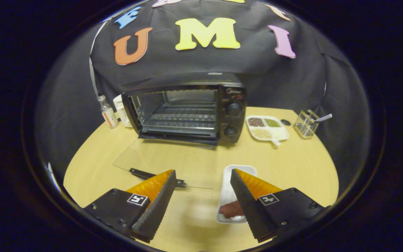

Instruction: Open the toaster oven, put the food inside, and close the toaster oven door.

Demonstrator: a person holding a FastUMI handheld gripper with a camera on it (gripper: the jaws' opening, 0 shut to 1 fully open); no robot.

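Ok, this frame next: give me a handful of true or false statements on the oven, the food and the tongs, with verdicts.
1. The toaster oven door is folded down open. True.
2. The tongs are shut on the food. False: open, holding nothing.
3. The food lies in a white tray on the table. True.
4. The food sits on the oven rack. False: the rack is bare.
5. A divided dish sits beside the oven's knob side. True.
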